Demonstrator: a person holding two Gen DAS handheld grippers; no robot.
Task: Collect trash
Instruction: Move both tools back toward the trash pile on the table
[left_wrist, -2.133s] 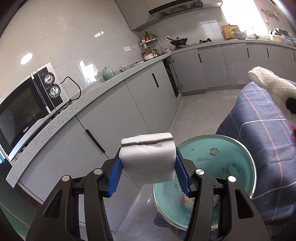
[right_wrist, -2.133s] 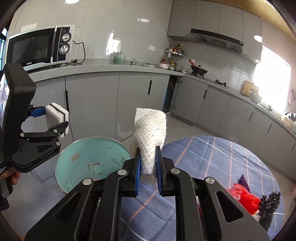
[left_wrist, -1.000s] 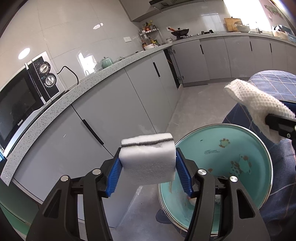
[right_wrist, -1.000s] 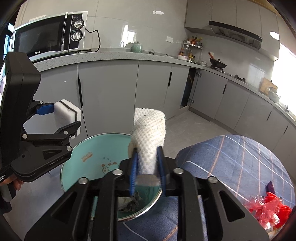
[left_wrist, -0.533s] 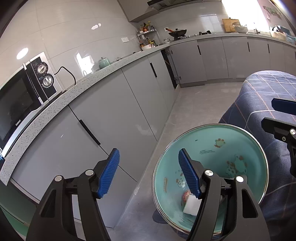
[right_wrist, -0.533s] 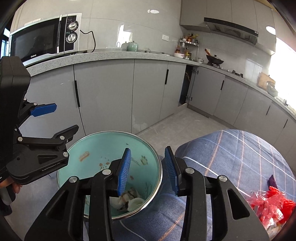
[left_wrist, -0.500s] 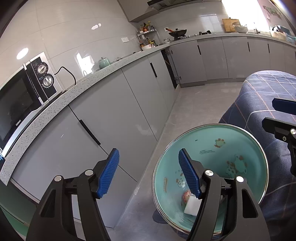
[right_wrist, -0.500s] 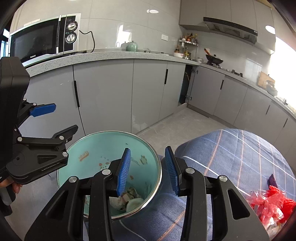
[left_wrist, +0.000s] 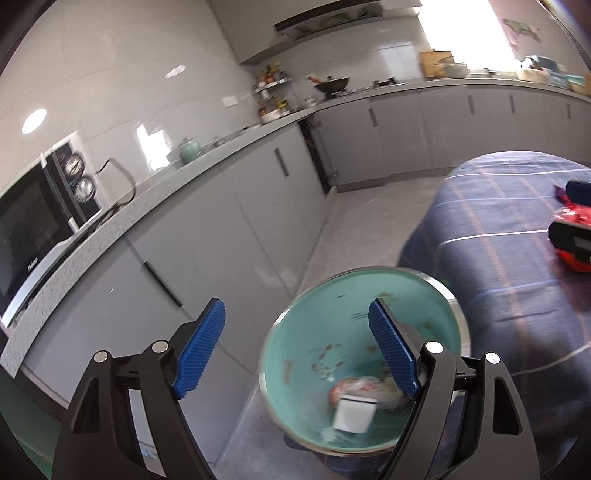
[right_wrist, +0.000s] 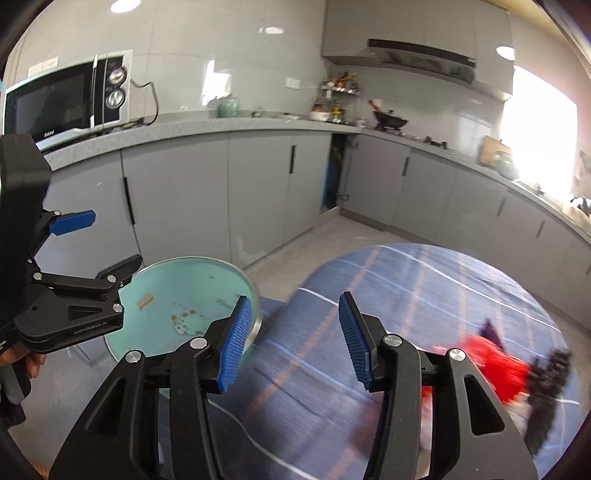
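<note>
A teal bin (left_wrist: 439, 295) (right_wrist: 207, 273) with a metal rim stands on the floor beside the table. At its bottom lies a white sponge (left_wrist: 354, 411) on crumpled trash (left_wrist: 365, 387). My left gripper (left_wrist: 297, 349) (right_wrist: 92, 251) hovers by the bin's near side, its jaws opening with nothing between them. My right gripper (right_wrist: 293, 341) is over the table edge beside the bin; its jaws are opening and hold nothing. On the blue checked tablecloth (right_wrist: 406, 273) (left_wrist: 498, 206) lie a red wrapper (right_wrist: 495, 363) (left_wrist: 570, 214) and a dark bunch (right_wrist: 550, 380).
Grey cabinets (left_wrist: 229, 236) under a speckled counter run along the left and far walls. A microwave (right_wrist: 70, 99) sits on the counter. Bare grey floor (left_wrist: 362, 210) lies between the cabinets and the table. A hand (right_wrist: 31, 363) grips the left tool.
Both grippers let go: the sponge and the white mesh cloth dropped into the bin. Both jaws have widened, and both views have swung right toward the table and the red wrapper.
</note>
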